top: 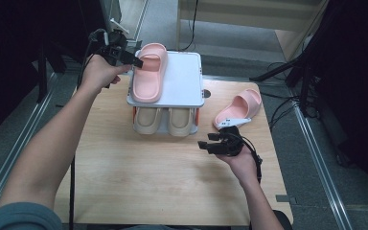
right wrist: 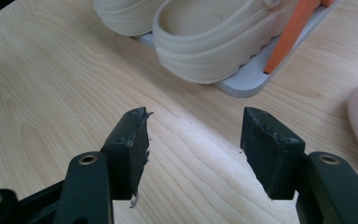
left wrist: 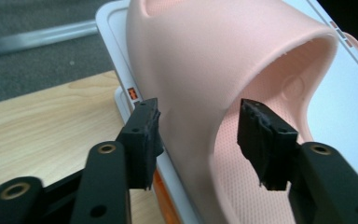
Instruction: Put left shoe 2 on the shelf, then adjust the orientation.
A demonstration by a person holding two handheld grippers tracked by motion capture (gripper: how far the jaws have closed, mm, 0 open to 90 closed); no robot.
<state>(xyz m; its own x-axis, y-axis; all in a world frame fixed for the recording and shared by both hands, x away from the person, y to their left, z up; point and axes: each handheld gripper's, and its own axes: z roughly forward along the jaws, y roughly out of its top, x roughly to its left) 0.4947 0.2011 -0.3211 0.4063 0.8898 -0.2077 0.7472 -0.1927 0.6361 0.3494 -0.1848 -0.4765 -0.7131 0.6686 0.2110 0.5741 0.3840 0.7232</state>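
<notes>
Overhead, smooth rounded pink foam slipper (top: 149,73)

even overhead light brightens the table (top: 172,172), dark surrounds frame the high view, and the near jaws look soft in both gripper views.

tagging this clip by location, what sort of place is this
Probably a lab or studio set up for recording, not a home. A small wooden table stands on grey carpet between metal floor rails, with black stands and loose cables at the sides. A two-tier shoe rack with slippers is the staged prop.
</notes>
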